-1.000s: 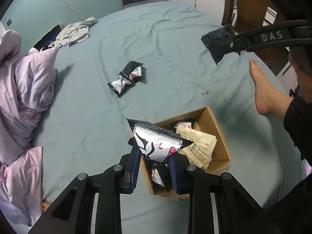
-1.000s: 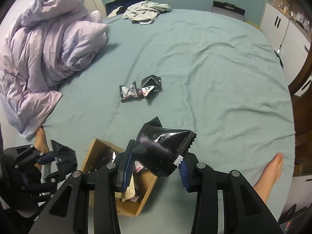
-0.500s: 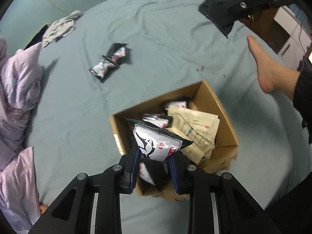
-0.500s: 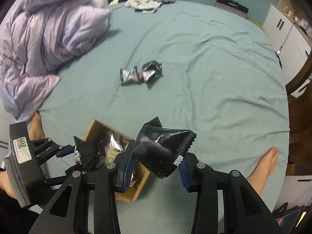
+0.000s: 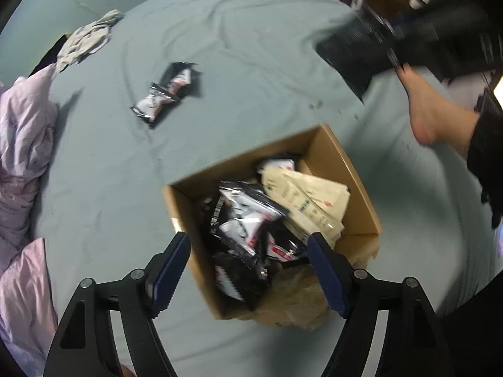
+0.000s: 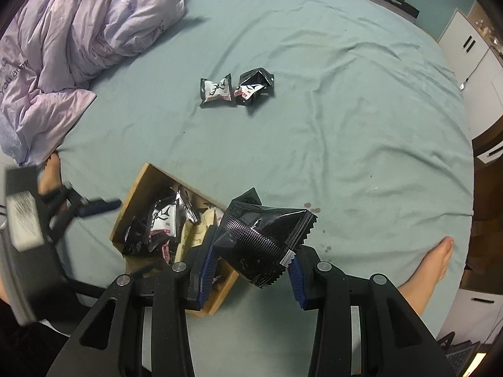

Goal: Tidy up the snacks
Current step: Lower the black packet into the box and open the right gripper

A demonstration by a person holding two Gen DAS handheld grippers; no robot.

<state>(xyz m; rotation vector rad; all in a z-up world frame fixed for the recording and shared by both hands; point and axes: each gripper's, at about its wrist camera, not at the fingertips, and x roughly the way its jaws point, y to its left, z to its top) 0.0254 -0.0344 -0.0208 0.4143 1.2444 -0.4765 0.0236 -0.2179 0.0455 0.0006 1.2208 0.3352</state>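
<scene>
Bed: a wide bed under a wrinkled grey-green sheet (image 6: 330,132) carries everything; a person's bare foot (image 6: 435,260) rests on its near right edge.

Duvet: a crumpled lilac duvet (image 6: 78,37) is heaped at the far left, well apart from the snacks.

Box: an open brown cardboard box (image 5: 352,169) sits on the sheet near the person, towards the left, already part full of black-and-white snack packets (image 5: 248,216) and beige paper sachets (image 5: 314,201).

Left gripper: the left gripper (image 5: 248,270) hangs right over the box with its blue-padded jaws opening wide and nothing between them. A moment ago it pinched a black-and-white packet; that packet now lies among the others in the box.

Right gripper: the right gripper (image 6: 251,264) is partly closed, clamped on a puffy glossy black foil packet (image 6: 267,235), held above the near right corner of the box.

Loose snacks: two small black-and-white wrapped packets (image 6: 235,89) lie side by side, far out on the middle of the sheet.

Meaning: one more snack is stowed, I reckon; the black packet looks next to go in, then the far pair needs fetching.
</scene>
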